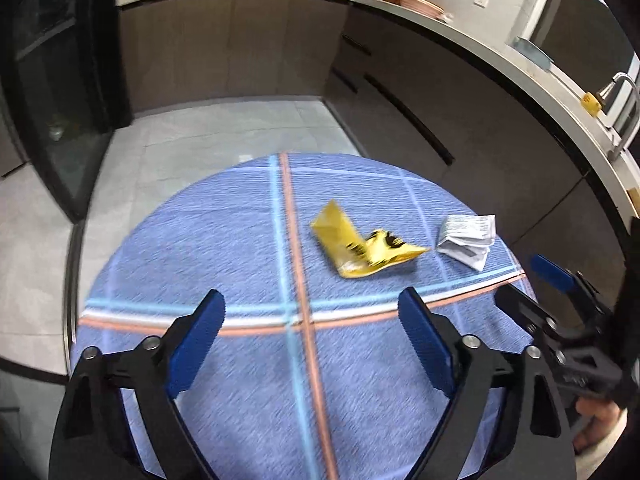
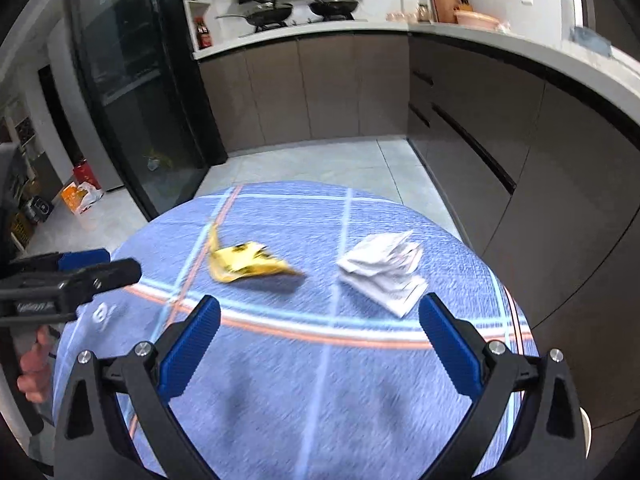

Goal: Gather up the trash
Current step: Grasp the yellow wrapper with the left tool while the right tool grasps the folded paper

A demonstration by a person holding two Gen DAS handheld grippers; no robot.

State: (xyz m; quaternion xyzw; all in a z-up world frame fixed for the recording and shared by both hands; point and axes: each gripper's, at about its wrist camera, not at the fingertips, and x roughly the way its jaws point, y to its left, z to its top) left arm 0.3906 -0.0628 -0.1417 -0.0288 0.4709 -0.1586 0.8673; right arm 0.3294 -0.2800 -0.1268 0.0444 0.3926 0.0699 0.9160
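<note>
A crumpled yellow wrapper (image 1: 362, 246) lies on the round table with a blue plaid cloth (image 1: 224, 240); it also shows in the right wrist view (image 2: 246, 266). A folded white printed paper (image 1: 468, 236) lies to its right, near the table's right edge, also in the right wrist view (image 2: 386, 274). My left gripper (image 1: 312, 306) is open and empty, above the cloth short of the wrapper. My right gripper (image 2: 320, 312) is open and empty, short of both pieces. Each gripper shows in the other's view: the right one (image 1: 556, 300), the left one (image 2: 92, 268).
Grey kitchen cabinets (image 2: 360, 88) and a white counter (image 1: 480, 32) curve around the back and right, with a sink tap (image 1: 624, 116). A black glass-door cabinet (image 2: 132, 92) stands at the left. Tiled floor (image 1: 208, 136) lies beyond the table.
</note>
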